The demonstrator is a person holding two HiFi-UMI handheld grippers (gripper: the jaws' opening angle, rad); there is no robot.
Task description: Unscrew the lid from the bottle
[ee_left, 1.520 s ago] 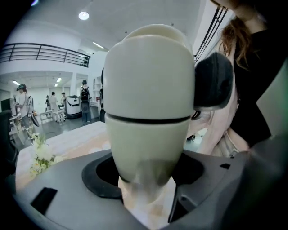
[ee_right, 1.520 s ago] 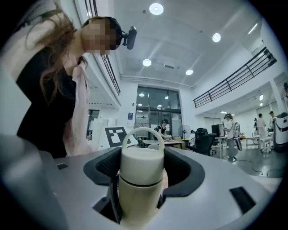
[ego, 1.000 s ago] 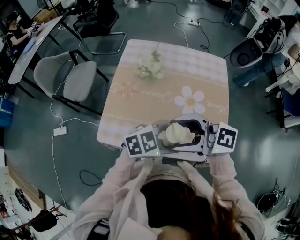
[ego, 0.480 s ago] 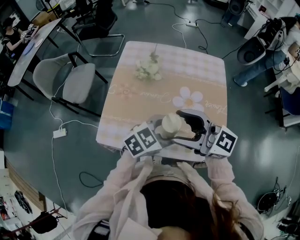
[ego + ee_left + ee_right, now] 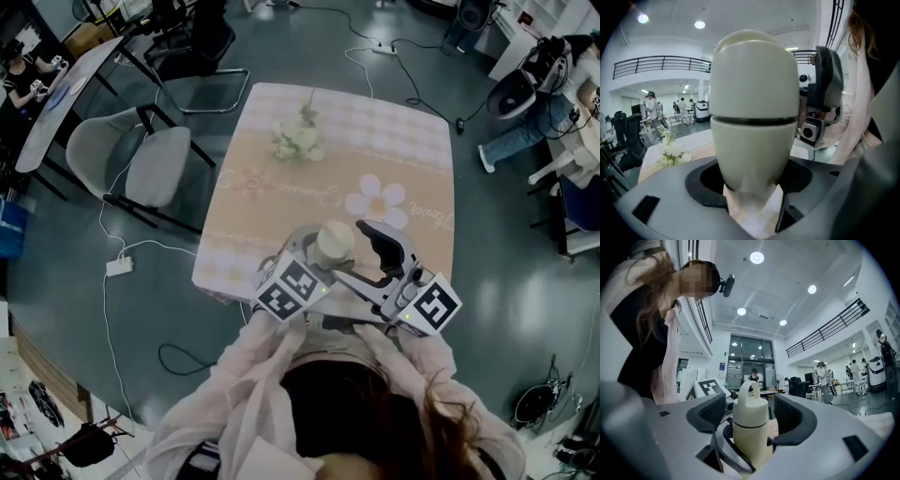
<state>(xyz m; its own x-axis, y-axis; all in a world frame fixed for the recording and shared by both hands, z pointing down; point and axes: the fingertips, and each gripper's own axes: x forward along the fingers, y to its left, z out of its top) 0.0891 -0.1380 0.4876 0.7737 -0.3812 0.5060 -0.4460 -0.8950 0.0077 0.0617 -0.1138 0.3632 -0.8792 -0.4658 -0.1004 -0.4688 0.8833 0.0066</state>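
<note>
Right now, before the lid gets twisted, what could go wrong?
The left tongs grip the bottle low, so twisting could tip or spin it.
The right tongs stand open around the lid; closing off-centre could catch only its loop.
It is held up near the edge of the table; a slip could drop it.

Ahead of me most of the surface [image 5: 412, 150] lies bare. Only a flower bunch [image 5: 300, 138] sits toward its far end, well apart from my tongs. At the near edge it is tight: the bottle [image 5: 333, 246], clamped in my left tongs [image 5: 752, 178], stands between the spread jaws of my right tongs [image 5: 751, 417], with a gap either side. A chair [image 5: 141, 155] stands off the surface's left side.
</note>
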